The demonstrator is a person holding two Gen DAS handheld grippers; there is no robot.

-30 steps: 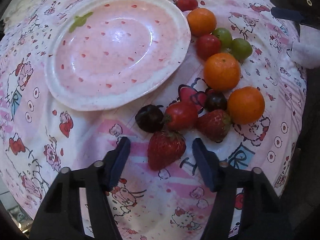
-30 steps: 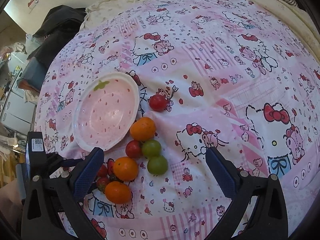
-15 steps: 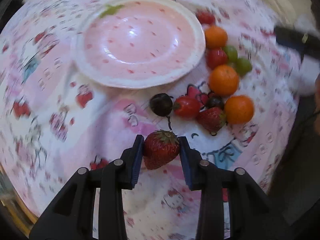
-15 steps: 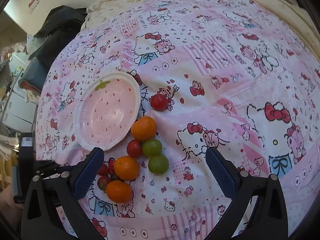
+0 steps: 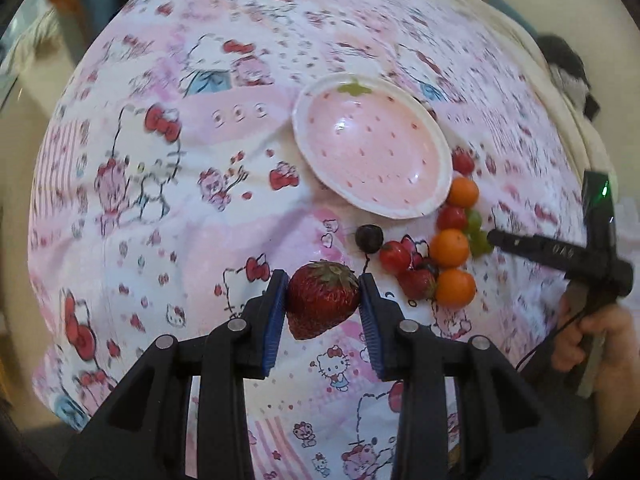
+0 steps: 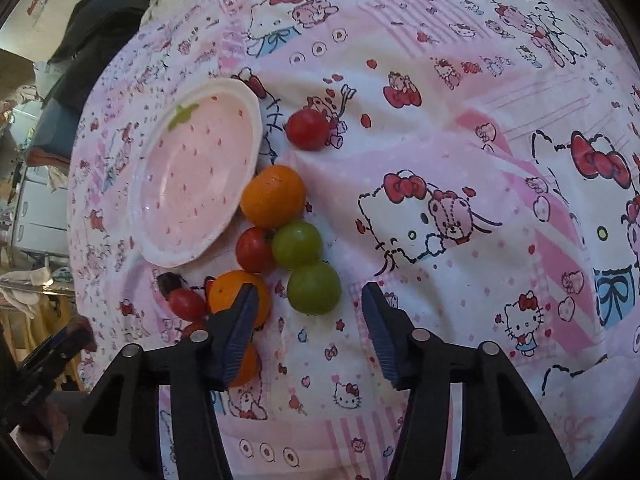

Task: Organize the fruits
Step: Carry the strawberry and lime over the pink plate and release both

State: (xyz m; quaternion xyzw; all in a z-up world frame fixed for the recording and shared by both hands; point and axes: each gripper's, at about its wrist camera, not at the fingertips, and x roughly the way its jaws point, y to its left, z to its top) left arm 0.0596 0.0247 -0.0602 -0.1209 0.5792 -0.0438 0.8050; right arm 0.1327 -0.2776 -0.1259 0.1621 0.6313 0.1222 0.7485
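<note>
The left tool [image 5: 323,303] is clamped on a strawberry [image 5: 322,305], which sits between its pads above the patterned cloth [image 5: 160,208], short of the plate [image 5: 372,160]. The plate is bare in both views, so by my reading nothing has been sorted yet and this berry would be the first piece in. The rest lies on the cloth beside the plate's rim: three oranges [image 6: 273,196], two green grapes [image 6: 297,244], several cherry tomatoes [image 6: 307,129], a dark cherry [image 5: 369,238] and a second strawberry [image 5: 418,283]. The right tool [image 6: 308,320] hangs with its jaws apart, gripping nothing, just beside the lower grape. Nearly the whole job looks left.
</note>
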